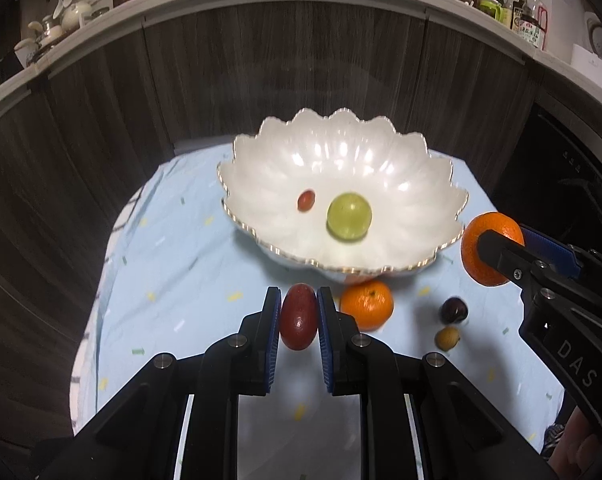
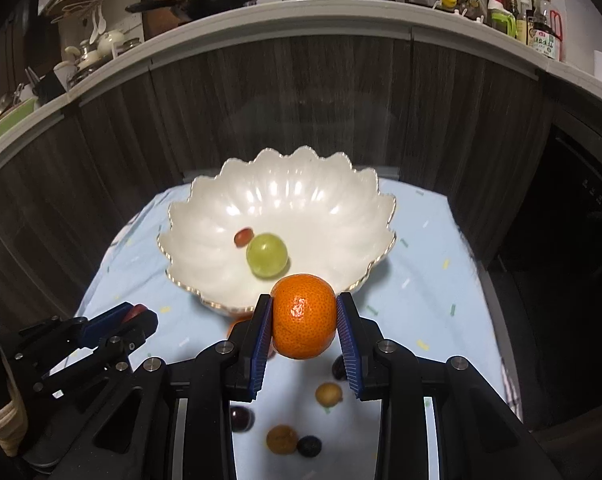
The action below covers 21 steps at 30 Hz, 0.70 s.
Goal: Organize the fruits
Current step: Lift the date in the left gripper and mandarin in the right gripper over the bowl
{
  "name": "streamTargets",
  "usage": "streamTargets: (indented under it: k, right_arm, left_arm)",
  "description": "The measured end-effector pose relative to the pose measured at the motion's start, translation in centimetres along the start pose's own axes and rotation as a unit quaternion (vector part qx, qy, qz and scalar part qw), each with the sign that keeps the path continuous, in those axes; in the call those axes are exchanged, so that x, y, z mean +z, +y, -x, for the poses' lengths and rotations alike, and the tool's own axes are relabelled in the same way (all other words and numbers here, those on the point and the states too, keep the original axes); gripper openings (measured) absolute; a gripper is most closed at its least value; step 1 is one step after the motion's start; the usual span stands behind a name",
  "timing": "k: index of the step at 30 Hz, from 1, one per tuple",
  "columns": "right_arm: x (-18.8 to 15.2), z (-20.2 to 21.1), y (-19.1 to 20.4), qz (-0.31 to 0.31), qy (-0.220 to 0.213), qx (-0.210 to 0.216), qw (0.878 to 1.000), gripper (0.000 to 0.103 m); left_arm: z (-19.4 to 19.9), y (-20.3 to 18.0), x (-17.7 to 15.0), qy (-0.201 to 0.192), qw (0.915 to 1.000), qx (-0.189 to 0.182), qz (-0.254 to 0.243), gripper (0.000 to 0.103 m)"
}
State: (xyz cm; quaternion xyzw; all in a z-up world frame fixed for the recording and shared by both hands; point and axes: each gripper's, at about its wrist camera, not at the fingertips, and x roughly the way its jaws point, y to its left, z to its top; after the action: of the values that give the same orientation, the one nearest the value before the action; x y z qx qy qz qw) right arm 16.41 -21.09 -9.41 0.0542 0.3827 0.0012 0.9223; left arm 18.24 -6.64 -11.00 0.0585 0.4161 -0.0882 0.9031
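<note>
My left gripper (image 1: 299, 312) is shut on a dark red oval fruit (image 1: 299, 317), held just before the near rim of the white scalloped bowl (image 1: 421, 184). My right gripper (image 2: 304, 322) is shut on an orange mandarin (image 2: 303, 316), raised in front of the bowl (image 2: 205, 208). Inside the bowl lie a green grape (image 1: 349, 216) and a small red fruit (image 1: 306, 200). From the left wrist view the right gripper (image 1: 501, 246) shows at the right with its mandarin (image 1: 477, 264). From the right wrist view the left gripper (image 2: 135, 316) shows at the lower left.
On the light blue cloth (image 1: 161, 272) lie a second mandarin (image 1: 367, 305), a dark cherry-like fruit (image 1: 453, 310) and a small tan fruit (image 1: 447, 338). More small fruits (image 2: 281, 438) lie under the right gripper. A dark wood cabinet front (image 1: 261, 60) stands behind the table.
</note>
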Motion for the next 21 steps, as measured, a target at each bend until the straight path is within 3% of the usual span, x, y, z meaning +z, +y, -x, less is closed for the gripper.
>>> streamTargets:
  k: [21]
  right_arm:
    - [5.0, -0.5, -1.5, -0.002, -0.033, -0.011, 0.999, 0.033]
  left_arm:
    - [-0.8, -0.3, 6.6, -0.026, 0.9997, 0.0, -0.004, 0.019]
